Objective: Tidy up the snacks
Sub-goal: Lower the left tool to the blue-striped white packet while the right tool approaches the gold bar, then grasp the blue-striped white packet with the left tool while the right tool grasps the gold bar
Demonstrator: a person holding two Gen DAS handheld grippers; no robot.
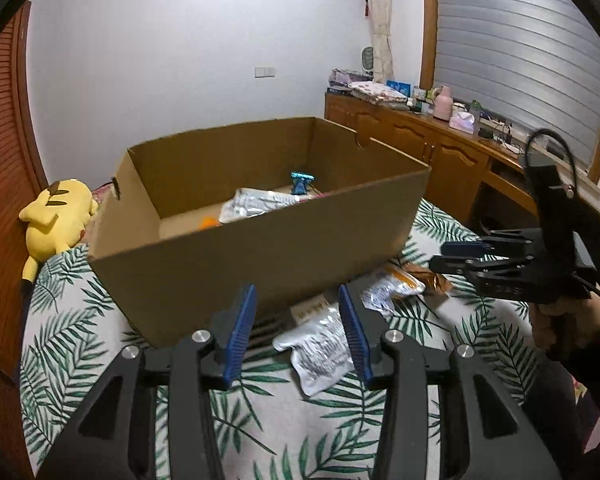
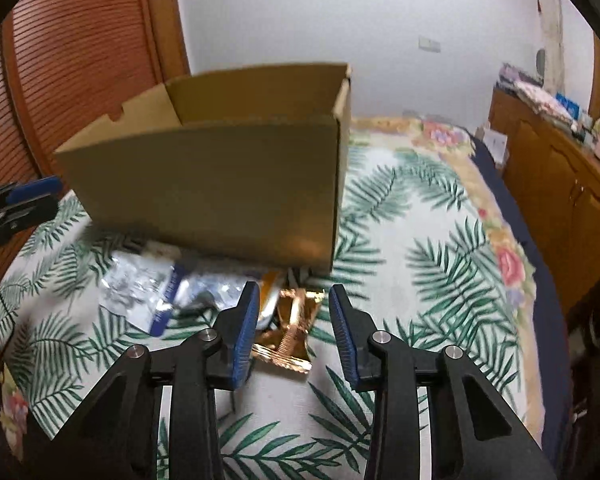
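An open cardboard box (image 1: 260, 248) stands on the leaf-print bed; it also shows in the right wrist view (image 2: 220, 184). Inside lie a silver packet (image 1: 256, 204), a blue wrapper (image 1: 301, 181) and something orange (image 1: 209, 222). In front of the box lie a silver snack packet (image 1: 320, 354), an orange-and-white packet (image 1: 392, 288) and a brown-gold packet (image 1: 432, 280). My left gripper (image 1: 298, 332) is open and empty above the silver packet. My right gripper (image 2: 294, 328) is open, jaws either side of the gold packet (image 2: 290, 332), above it. Silver packets (image 2: 148, 288) lie to its left.
A yellow plush toy (image 1: 56, 220) lies left of the box. A wooden cabinet (image 1: 428, 148) with clutter runs along the right wall. A slatted wooden door (image 2: 72, 60) stands behind the box. The right gripper shows in the left wrist view (image 1: 460, 256).
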